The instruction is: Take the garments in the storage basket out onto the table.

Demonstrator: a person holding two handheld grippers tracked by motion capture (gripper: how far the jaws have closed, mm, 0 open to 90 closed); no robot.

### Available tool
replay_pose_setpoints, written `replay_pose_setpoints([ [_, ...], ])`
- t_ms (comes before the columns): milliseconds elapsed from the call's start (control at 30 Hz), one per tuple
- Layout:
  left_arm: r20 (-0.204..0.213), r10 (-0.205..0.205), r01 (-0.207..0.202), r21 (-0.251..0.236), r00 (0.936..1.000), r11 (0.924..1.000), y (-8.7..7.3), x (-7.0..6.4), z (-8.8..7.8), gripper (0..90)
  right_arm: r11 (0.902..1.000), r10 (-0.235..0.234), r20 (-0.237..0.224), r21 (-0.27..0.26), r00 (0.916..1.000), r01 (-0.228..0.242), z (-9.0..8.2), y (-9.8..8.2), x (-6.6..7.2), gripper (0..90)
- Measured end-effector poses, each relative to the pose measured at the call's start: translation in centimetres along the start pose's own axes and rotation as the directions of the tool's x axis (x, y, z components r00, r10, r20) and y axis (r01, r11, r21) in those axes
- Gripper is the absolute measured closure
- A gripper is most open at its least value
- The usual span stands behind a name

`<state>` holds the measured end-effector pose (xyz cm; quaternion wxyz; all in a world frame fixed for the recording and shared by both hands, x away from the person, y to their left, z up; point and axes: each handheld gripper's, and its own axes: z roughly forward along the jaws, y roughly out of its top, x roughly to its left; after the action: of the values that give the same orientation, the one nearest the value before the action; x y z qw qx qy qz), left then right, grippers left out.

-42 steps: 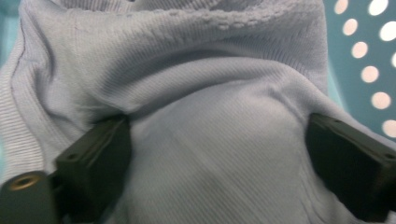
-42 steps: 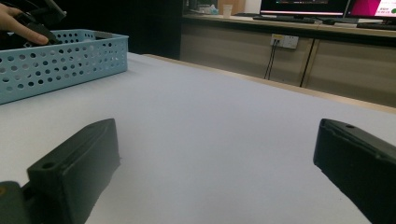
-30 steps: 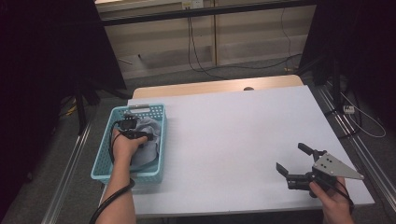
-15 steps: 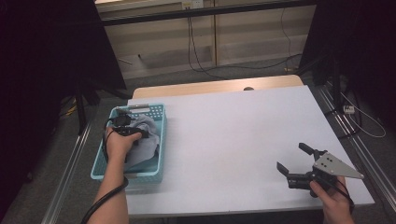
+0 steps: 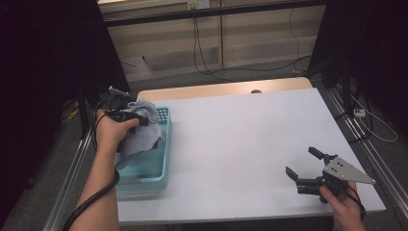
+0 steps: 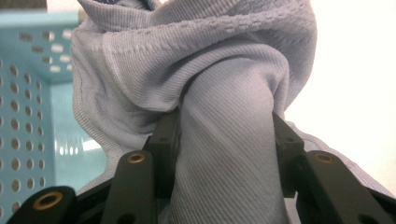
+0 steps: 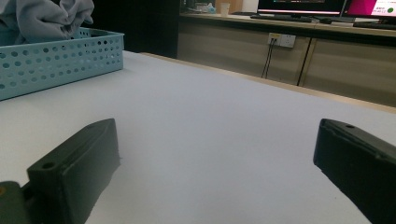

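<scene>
Two claws are seen at one big white counter (image 5: pixel 250 144). A wooden strip is seen along the far edge of the counter. At the left edge of the counter a light blue basket (image 5: pixel 149 168) with small round holes in its walls is set. The same basket is seen far off at the top left of the right gripper view (image 7: pixel 60 53), with the cloth bunched above it.

A soft grey cloth (image 5: pixel 142 132) is held up over the far end of the basket. It is bunched up, and part of it hangs down into the basket. In the left gripper view a thick fold of the cloth (image 6: pixel 224 154) is seen squeezed between the two black jaws, with more cloth piled above it and the blue basket wall behind it at the left.

The left claw (image 5: pixel 137 118) is held in a hand above the basket, and the cloth is pinched in it. Its jaws have just been closing a little, with the cloth between them.

The right claw (image 5: pixel 300 163) is held low near the right front corner of the counter, well apart from the basket. Its jaws are spread wide, and nothing is held between them. A grey three-cornered plate is seen on top of it.
</scene>
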<state>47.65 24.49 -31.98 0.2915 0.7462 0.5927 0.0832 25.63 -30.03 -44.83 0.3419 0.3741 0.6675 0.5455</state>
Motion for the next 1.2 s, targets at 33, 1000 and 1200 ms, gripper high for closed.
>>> replay_pose_setpoints([
  [33,-0.001,0.01,-0.01,0.0,0.9999,0.9999,0.3,-0.3,-0.4,55.4,1.0,0.0,0.0,0.0,1.0,0.0,0.0,0.0,0.0,0.0],
  [1000,0.187,0.298,-0.285,-0.091,0.9362,0.9541,3.4,-13.8,-2.2,54.5,0.9999,0.008,0.007,0.01,0.9999,-0.008,-0.1,-0.1,-0.6,0.0],
  [1200,0.215,0.345,-0.332,-0.095,0.9135,0.9384,2.9,-16.1,-1.1,54.0,0.9998,0.012,0.004,0.017,0.9999,-0.012,-0.1,-0.1,-0.5,0.0],
])
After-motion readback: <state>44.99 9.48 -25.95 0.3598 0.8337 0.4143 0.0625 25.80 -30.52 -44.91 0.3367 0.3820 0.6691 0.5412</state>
